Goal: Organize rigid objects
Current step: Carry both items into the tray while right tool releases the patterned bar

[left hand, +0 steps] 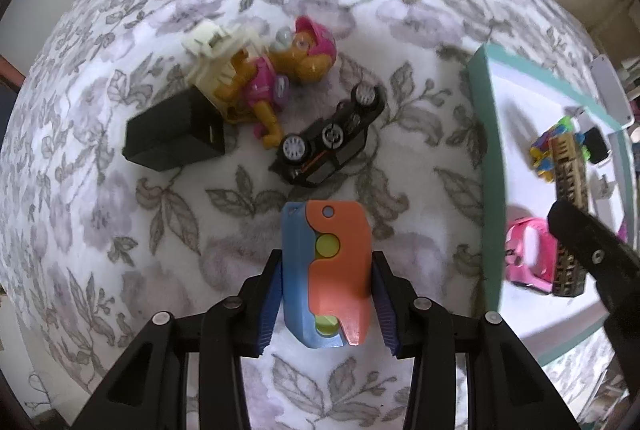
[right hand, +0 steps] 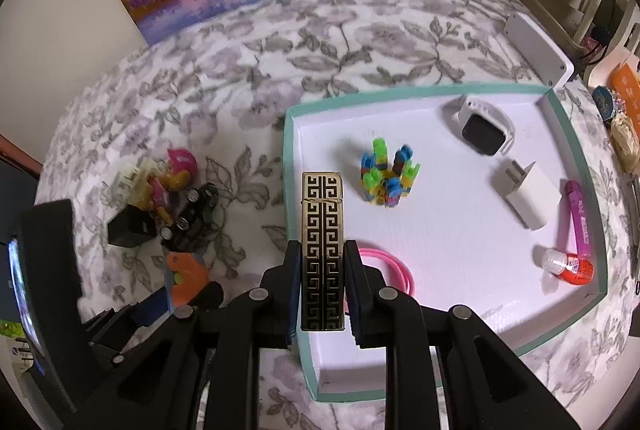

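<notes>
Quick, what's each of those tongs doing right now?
Left tongs: closed on the orange-and-blue toy.
Right tongs: closed on the gold-patterned lighter.

Glossy metal-look lighter (right hand: 322, 250); matt plastic orange-and-blue toy (left hand: 326, 270); soft floral cloth (left hand: 160, 230); smooth tray (right hand: 440, 230).

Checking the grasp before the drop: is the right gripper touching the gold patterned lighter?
Touching. The right wrist view shows the right gripper with both pads pressed flat against the sides of the gold patterned lighter, no gap either side.
</notes>
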`<state>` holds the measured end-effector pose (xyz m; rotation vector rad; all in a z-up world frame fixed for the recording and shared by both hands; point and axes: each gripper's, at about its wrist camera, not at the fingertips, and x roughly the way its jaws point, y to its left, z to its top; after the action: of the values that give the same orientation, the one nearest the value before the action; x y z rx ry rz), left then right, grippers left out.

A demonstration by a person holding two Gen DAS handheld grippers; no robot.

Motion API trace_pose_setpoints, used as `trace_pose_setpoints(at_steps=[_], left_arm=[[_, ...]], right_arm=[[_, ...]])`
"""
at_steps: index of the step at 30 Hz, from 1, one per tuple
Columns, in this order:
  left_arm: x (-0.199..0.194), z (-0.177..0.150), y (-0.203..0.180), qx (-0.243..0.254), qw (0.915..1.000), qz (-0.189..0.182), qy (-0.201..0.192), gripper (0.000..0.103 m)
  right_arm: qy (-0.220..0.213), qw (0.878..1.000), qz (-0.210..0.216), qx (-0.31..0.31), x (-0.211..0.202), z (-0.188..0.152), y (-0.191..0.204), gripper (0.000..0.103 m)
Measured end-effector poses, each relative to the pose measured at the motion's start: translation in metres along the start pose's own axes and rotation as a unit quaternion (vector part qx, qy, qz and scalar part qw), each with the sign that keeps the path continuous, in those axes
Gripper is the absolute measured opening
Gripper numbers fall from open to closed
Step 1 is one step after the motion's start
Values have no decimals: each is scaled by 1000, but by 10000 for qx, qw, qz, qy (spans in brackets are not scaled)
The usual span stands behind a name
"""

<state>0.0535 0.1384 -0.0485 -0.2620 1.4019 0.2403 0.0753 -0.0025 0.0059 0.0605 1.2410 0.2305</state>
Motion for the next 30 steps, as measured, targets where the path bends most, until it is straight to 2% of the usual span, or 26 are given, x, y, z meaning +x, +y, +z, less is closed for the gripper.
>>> trace_pose_setpoints(at_steps=[6,12,21,24,30], left_arm=[[-50,3,-3,-20,9976,-329,-610,45],[-82,-3,-32,253,9932,-675,-918,45],[-73,-20,-99,908,9893,-886,-719,45],[-69,-26,-118,1056,9872,-1023,-623,45],[-59,-39,-153,1417,9842,-939,-504,45]], right_arm=[[-219,9996,24,182,-22,9,-24,21],[-96,9986,-198,471,-21,9,-67,21],[117,9947,-479,907,-19,-2,-135,21],[166,9941,-506,946,-19,-6,-146,21],[186,9937,-489,995,-21,-10,-155,22]])
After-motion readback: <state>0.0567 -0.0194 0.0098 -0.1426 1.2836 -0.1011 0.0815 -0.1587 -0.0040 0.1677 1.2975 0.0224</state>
